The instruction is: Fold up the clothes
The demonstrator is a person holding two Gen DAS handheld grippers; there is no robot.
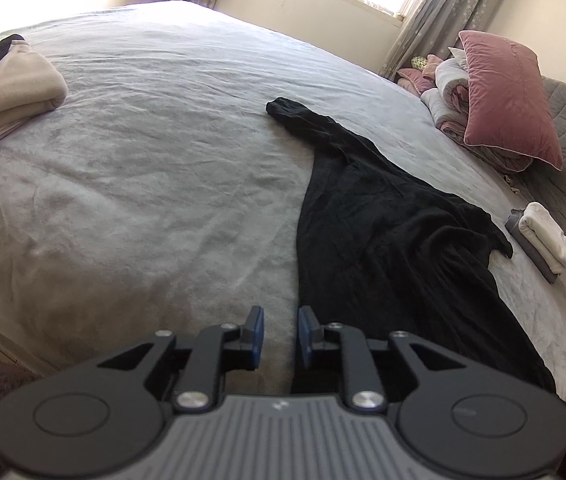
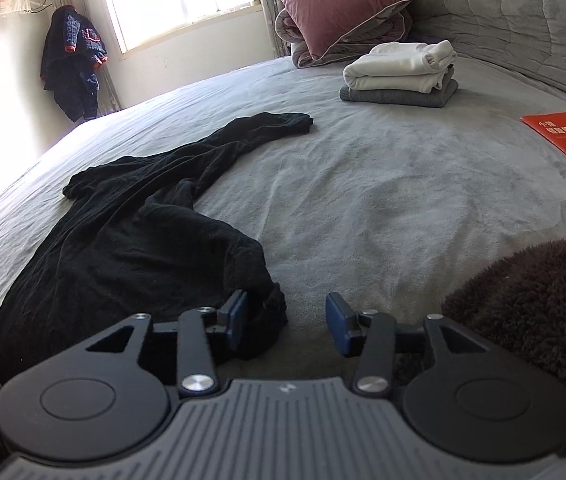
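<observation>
The black garment (image 2: 131,240) is spread lengthwise on the grey bed (image 1: 143,200), one sleeve stretched toward the pillow (image 1: 507,96). Both the left gripper (image 1: 281,334) and right gripper (image 2: 287,320) are parted, nothing pinched. The near hem corners should be taken evenly. The folded stack (image 2: 399,76) and red booklet (image 2: 563,140) are well clear.

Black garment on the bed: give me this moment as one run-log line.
black garment: spread unfolded on bed | left claw: open, empty | right claw: open, garment corner beside one pad | folded stack: set aside
</observation>
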